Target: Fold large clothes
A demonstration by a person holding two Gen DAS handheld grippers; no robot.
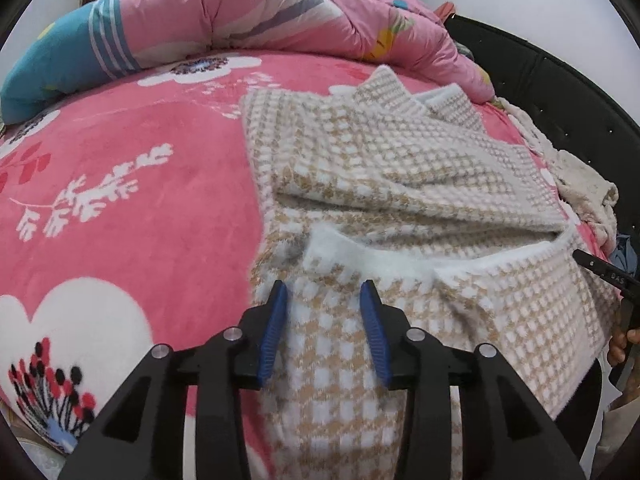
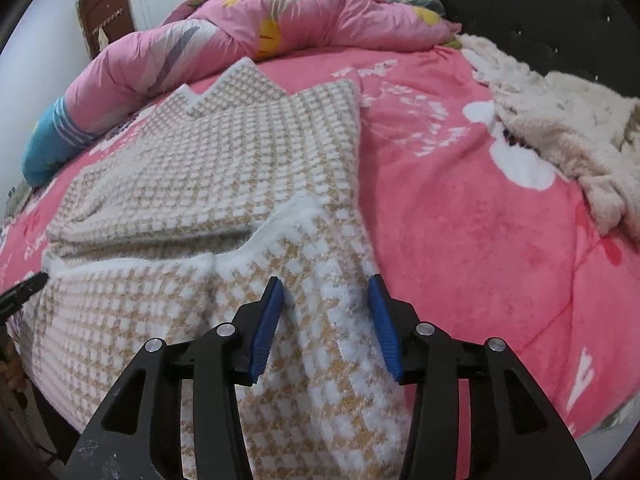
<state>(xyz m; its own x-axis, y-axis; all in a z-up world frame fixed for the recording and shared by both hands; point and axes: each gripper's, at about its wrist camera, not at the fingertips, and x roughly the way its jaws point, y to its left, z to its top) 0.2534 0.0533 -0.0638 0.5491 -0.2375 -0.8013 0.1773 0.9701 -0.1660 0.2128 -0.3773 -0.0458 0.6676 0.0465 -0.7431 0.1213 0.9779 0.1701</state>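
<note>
Checked sweater lies half-folded on the pink bedspread.

Soft, even indoor light was seen, without glare; strong fisheye bending and dark vignetted corners were noted, with slight blur.

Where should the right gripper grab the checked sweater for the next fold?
Probably the sweater at its right side edge, near the bed's front. That edge lies between the open right gripper fingers; come in low from the front and pinch all layers.

Fuzzy knit sweater on plush fleece bedspread
</note>
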